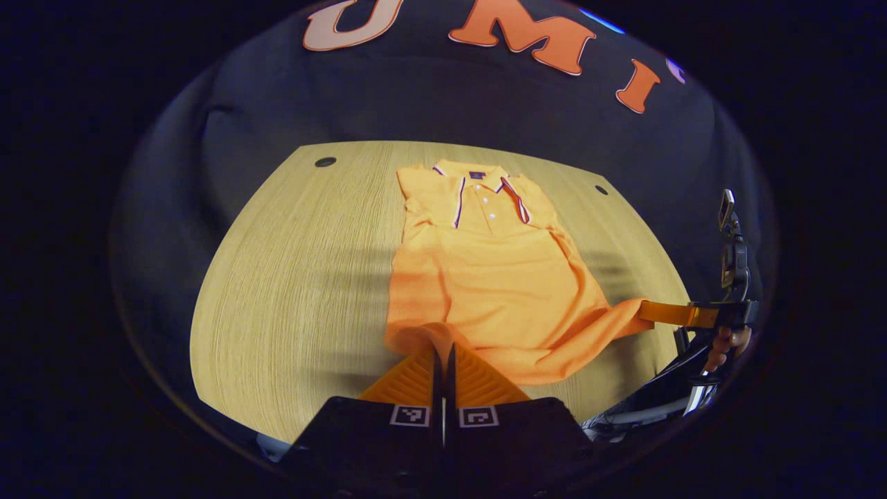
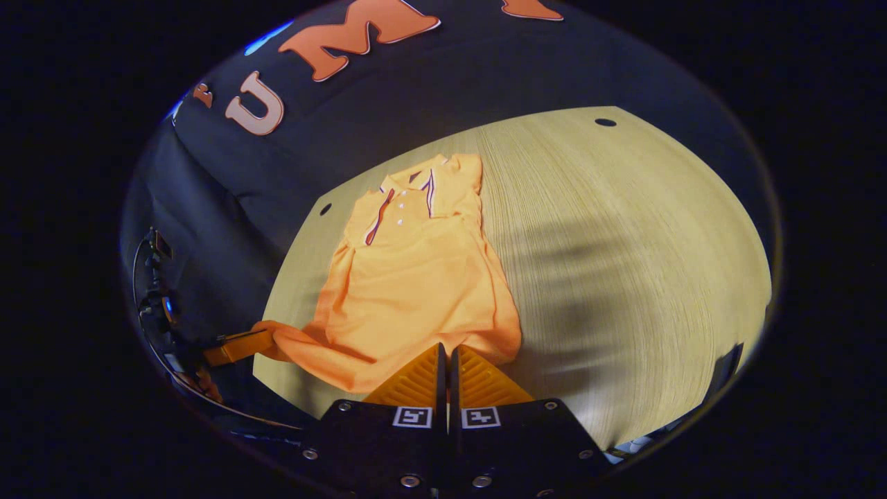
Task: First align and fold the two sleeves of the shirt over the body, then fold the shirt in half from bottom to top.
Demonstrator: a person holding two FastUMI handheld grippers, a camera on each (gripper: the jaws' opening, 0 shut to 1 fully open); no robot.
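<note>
Wooden table [image 1: 291, 291] spans mid-frame, dark cloth wall behind. Orange polo shirt [image 1: 485, 277] lies flat at centre, collar toward top, sleeves folded in. Left gripper [image 1: 443, 350] at bottom centre, fingers pressed together on hem corner. Right gripper [image 2: 445, 350] likewise clamped on opposite hem corner. Left gripper view: right gripper at right edge, hand [image 1: 727, 343] behind it. Bare wood wide on both sides of shirt.

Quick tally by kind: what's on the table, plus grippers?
Shirt: 1
Grippers: 2, left gripper and right gripper, each shut on the shirt's hem
Table: 1
Total: 4
</note>
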